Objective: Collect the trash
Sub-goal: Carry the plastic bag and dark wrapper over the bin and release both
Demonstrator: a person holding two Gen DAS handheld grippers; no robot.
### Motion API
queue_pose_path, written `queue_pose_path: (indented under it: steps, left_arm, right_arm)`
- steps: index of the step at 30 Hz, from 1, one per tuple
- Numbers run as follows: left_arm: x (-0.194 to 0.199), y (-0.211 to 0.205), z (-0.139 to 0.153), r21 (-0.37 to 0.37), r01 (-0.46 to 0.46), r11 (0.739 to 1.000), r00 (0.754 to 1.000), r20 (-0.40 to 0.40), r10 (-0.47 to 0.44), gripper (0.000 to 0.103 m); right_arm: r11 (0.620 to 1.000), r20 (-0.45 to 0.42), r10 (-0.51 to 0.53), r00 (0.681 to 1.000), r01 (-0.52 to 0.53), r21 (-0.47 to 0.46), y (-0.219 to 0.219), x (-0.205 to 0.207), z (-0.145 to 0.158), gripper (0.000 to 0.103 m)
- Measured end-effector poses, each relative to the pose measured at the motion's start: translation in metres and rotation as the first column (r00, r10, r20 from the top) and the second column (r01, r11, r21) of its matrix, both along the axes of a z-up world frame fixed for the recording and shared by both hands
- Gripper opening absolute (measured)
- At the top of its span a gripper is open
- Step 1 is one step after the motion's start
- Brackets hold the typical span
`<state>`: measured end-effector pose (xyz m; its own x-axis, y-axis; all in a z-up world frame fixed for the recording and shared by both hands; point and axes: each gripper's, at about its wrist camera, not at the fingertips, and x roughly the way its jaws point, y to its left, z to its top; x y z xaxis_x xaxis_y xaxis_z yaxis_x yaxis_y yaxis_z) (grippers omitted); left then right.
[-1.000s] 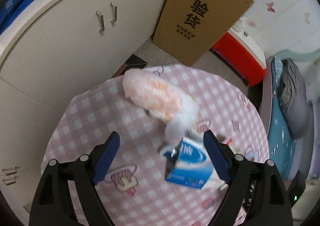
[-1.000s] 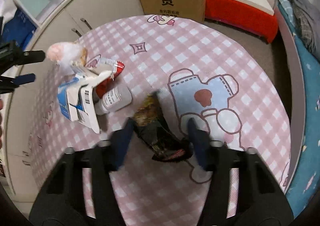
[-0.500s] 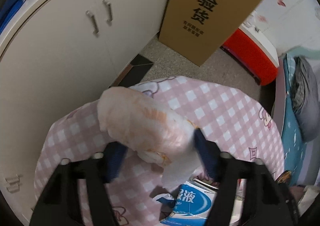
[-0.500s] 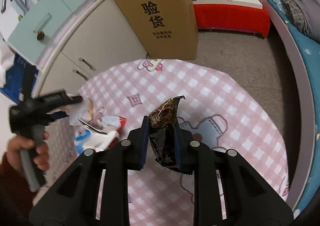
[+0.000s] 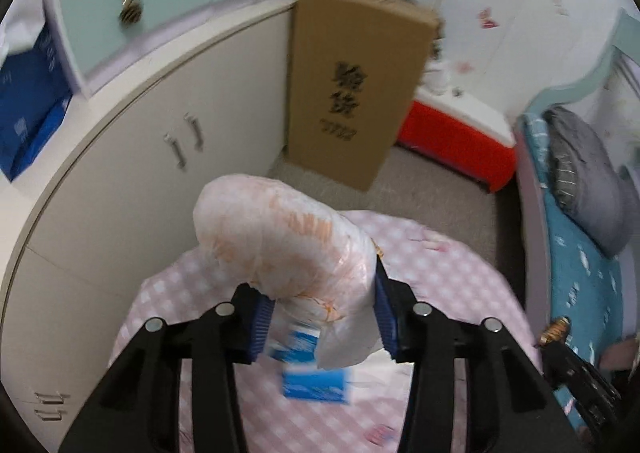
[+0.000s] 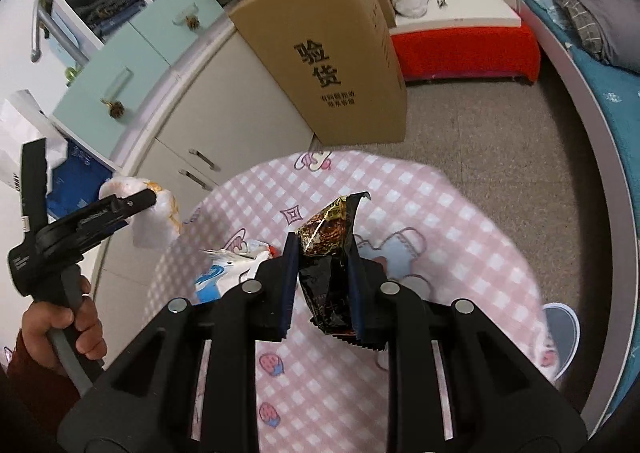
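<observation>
The left wrist view shows the left gripper closed on a crumpled white wad with orange marks. Its jaws have just been closing, and both blue pads now press the wad's sides. The wad bulges up and forward beyond the fingertips, clear of the pink checked tablecloth. Directly below and behind the fingertips, a blue-and-white carton lies blurred on the cloth. The right gripper appears only as a dark shape at the lower right edge of this view.

The right wrist view supplies what the left view lacks. It shows the right gripper clamped on a black foil snack wrapper. The wrapper stands upright between the pads, its torn top above the fingertips and its crimped bottom below them, lifted off the cloth. To the left of these fingers, the carton and a red-and-white wrapper lie together on the table. Further left, the left gripper is seen side-on, wad at its tip, beyond the table edge and in front of the white cabinet. A hand with a dark red sleeve grips its grey handle, holding the tool tilted.

A tall cardboard box stands beyond the table, ahead of both grippers.
</observation>
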<state>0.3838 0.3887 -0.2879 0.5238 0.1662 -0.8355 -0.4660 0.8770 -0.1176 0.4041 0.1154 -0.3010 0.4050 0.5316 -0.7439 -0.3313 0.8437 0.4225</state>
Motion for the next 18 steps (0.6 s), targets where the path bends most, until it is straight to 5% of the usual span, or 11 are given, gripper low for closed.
queue_pose_path:
  steps: [10,18]
  left_arm:
    - [-0.018,-0.185,0.04,-0.012,0.227,0.974,0.973,0.037,-0.226,0.043]
    - [-0.03,-0.34,0.031,-0.038,0.41,0.911,0.912,0.013,-0.41,0.044]
  right_arm:
    - [0.995,0.05,-0.094,0.994,0.093,0.028,-0.144,-0.047,0.042,0.022]
    - [0.979,0.033,-0.204,0.978,0.204,0.017,-0.268,-0.085,0.045,0.022]
